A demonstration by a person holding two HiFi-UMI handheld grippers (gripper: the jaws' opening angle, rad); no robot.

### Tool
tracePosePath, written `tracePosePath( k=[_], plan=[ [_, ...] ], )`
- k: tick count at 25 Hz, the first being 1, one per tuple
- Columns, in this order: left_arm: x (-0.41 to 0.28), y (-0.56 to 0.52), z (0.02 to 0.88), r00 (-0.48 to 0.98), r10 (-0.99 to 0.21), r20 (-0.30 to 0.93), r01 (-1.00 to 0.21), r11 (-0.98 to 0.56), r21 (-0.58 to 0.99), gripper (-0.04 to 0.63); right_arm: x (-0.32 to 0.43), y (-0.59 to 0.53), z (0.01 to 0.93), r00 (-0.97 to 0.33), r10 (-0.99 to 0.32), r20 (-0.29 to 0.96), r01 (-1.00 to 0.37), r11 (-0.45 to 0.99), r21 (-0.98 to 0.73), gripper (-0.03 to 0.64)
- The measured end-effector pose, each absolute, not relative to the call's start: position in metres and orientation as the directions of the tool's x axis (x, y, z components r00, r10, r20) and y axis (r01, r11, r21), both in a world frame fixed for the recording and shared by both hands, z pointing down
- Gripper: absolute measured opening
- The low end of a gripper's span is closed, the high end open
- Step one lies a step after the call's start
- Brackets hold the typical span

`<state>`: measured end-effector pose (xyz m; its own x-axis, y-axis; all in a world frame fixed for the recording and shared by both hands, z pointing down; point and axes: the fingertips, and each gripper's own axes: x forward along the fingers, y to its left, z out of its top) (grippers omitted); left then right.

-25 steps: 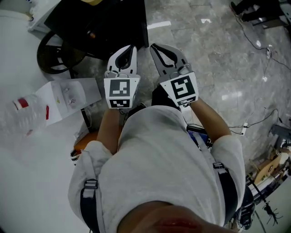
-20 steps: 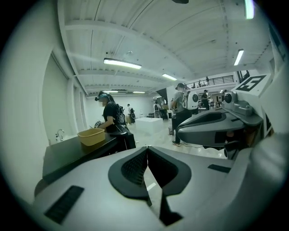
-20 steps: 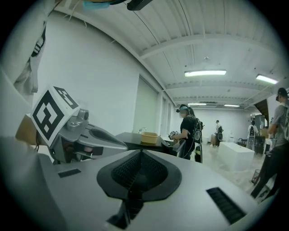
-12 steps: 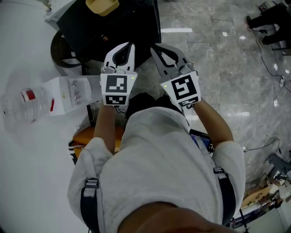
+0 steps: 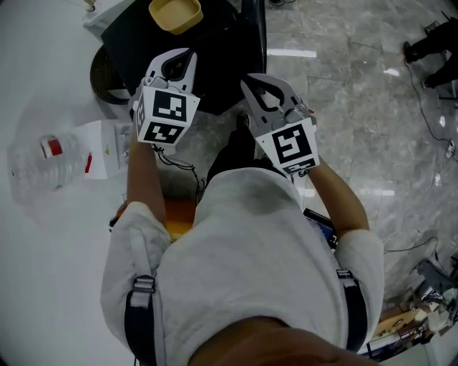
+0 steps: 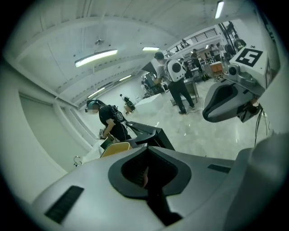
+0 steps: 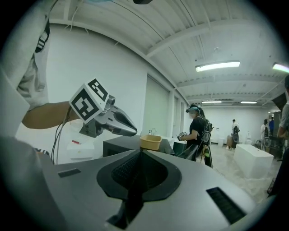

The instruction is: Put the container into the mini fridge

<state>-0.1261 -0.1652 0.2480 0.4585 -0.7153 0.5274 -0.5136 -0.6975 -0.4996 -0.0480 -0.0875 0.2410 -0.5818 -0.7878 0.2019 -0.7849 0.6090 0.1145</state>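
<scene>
A yellow container [image 5: 174,14] stands on top of the black mini fridge [image 5: 222,43] at the upper middle of the head view. My left gripper [image 5: 188,54] is shut and empty, its tips over the fridge's near left part, short of the container. My right gripper [image 5: 246,79] is shut too, empty, at the fridge's near right corner. In the left gripper view the container [image 6: 115,149] peeks just past my shut left gripper [image 6: 146,150]. The right gripper view shows the container [image 7: 150,142] on the fridge [image 7: 119,145] ahead of my right gripper [image 7: 141,152].
A white table [image 5: 43,236] lies at the left with a clear plastic bottle [image 5: 36,168] and a white box [image 5: 107,146]. A dark round bin [image 5: 107,75] stands beside the fridge. Cables [image 5: 422,71] trail over the grey floor. A person [image 7: 198,128] stands behind the fridge.
Both grippers have moved forward toward the fridge; the left one swung left and rolled. The yellow container has come fully into the head view.
</scene>
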Motion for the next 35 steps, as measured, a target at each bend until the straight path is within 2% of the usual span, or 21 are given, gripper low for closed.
tracePosePath(
  k=[7, 9, 10, 21, 35],
  plan=[
    [-0.142, -0.216, 0.25, 0.406, -0.689, 0.6, -0.366, -0.724, -0.584, 0.016, -0.049, -0.129, 0.241, -0.569, -0.79, 0.227, -0.787, 0.604, 0.127, 0.04],
    [-0.143, -0.229, 0.256, 0.397, -0.67, 0.628, -0.345, -0.743, -0.574, 0.096, -0.052, -0.142, 0.239, -0.57, -0.79, 0.228, -0.785, 0.605, 0.132, 0.04],
    [-0.144, -0.234, 0.259, 0.391, -0.66, 0.642, -0.336, -0.752, -0.568, 0.104, -0.054, -0.148, 0.238, -0.571, -0.789, 0.228, -0.784, 0.606, 0.133, 0.04],
    [-0.155, -0.278, 0.297, 0.308, -0.595, 0.743, -0.255, -0.804, -0.538, 0.109, -0.067, -0.182, 0.253, -0.565, -0.783, 0.259, -0.788, 0.606, 0.112, 0.04],
    [-0.147, -0.289, 0.321, 0.279, -0.538, 0.795, -0.165, -0.843, -0.513, 0.107, -0.058, -0.192, 0.265, -0.529, -0.803, 0.274, -0.818, 0.568, 0.085, 0.04]
  ],
)
